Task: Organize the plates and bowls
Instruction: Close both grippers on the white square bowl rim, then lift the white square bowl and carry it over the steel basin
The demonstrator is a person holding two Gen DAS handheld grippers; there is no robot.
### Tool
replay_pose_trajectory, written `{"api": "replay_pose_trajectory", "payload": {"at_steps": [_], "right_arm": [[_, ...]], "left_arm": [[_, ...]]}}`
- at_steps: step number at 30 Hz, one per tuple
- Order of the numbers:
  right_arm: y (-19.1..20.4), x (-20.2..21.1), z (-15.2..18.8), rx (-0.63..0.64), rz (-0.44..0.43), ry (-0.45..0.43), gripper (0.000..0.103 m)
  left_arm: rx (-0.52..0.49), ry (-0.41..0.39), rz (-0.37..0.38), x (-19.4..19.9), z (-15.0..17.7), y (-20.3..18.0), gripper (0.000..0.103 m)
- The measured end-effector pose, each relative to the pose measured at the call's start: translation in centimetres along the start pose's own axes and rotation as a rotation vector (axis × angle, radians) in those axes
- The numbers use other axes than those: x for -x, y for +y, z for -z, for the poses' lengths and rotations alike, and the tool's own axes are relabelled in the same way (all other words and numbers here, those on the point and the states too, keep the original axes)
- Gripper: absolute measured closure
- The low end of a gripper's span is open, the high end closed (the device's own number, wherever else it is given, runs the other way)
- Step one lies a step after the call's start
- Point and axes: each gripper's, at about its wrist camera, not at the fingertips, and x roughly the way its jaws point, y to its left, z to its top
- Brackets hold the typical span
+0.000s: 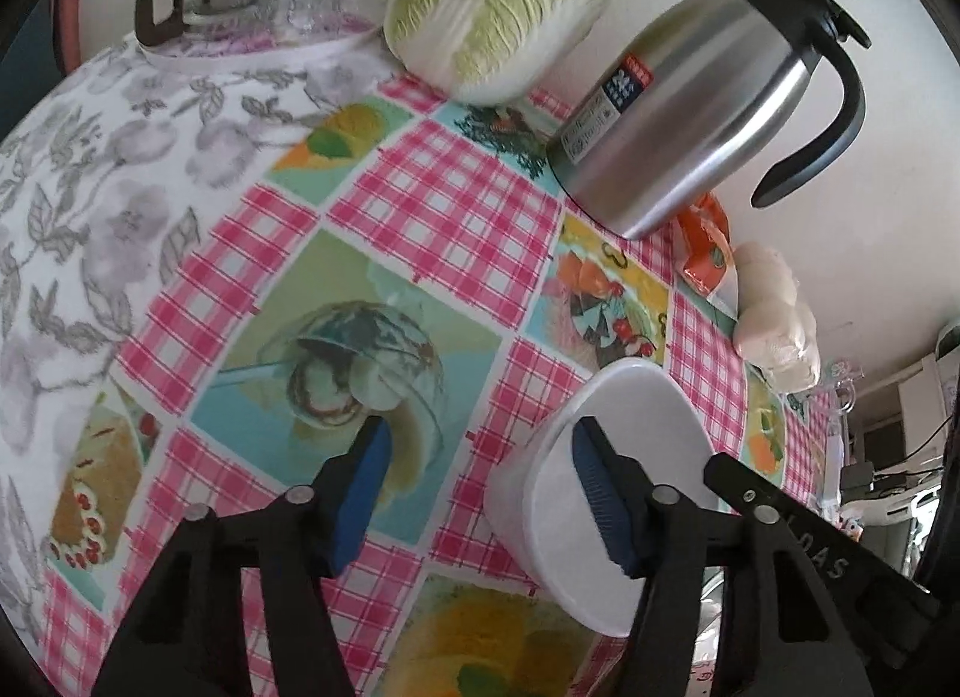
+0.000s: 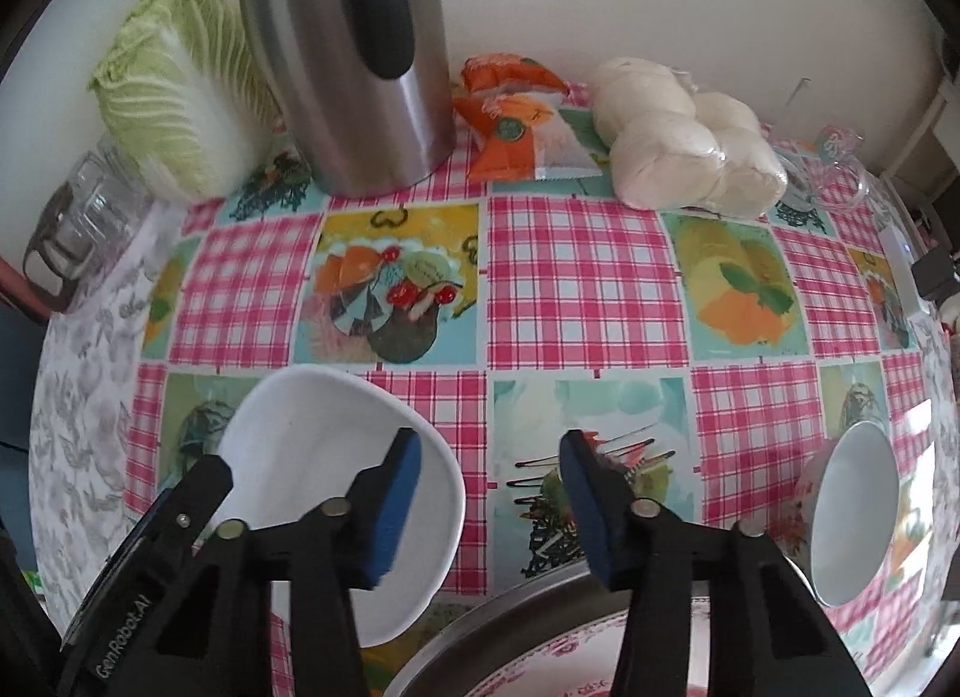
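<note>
Sitting on the patterned pink-check tablecloth [image 2: 576, 271], a shallow white ceramic bowl [image 2: 324, 445] fills the lower left of the right wrist view and the lower right of the left wrist view [image 1: 624, 493]. The left gripper [image 1: 480, 493] is spread wide, one blue pad over the bowl's inside, gripping nothing. The right gripper [image 2: 489, 511] also gapes wide and empty, its left pad in front of the bowl's rim. A deeper white bowl [image 2: 852, 511] stands at right, a floral-rimmed plate [image 2: 540, 661] at bottom centre. Behind stand a steel thermos jug [image 2: 354, 55], napa cabbage [image 2: 174, 91] and bagged white buns [image 2: 684, 133].
</note>
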Motion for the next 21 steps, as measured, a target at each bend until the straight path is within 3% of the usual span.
{"api": "replay_pose_trajectory", "payload": {"at_steps": [4,7,11,13,21], "right_arm": [[0.7,-0.7,0.1,0.024,-0.010,0.017,0.076],[1.4,-0.9,0.2,0.051,-0.003,0.019,0.087],[1.8,-1.7,0.4,0.060,0.012,0.053,0.090],[1.7,-1.9,0.4,0.053,0.009,0.060,0.090],[1.6,-1.3,0.6,0.044,-0.012,0.056,0.091]], "left_arm": [[-0.011,0.033,0.025,-0.8,0.2,-0.5,0.066],[-0.026,0.051,0.023,-1.4,0.4,-1.0,0.075],[-0.024,0.090,0.002,-2.6,0.9,-0.9,0.078],[-0.006,0.103,0.029,-3.1,1.1,-0.6,0.083],[0.002,0.094,0.053,-2.3,1.1,-0.4,0.085]]}}
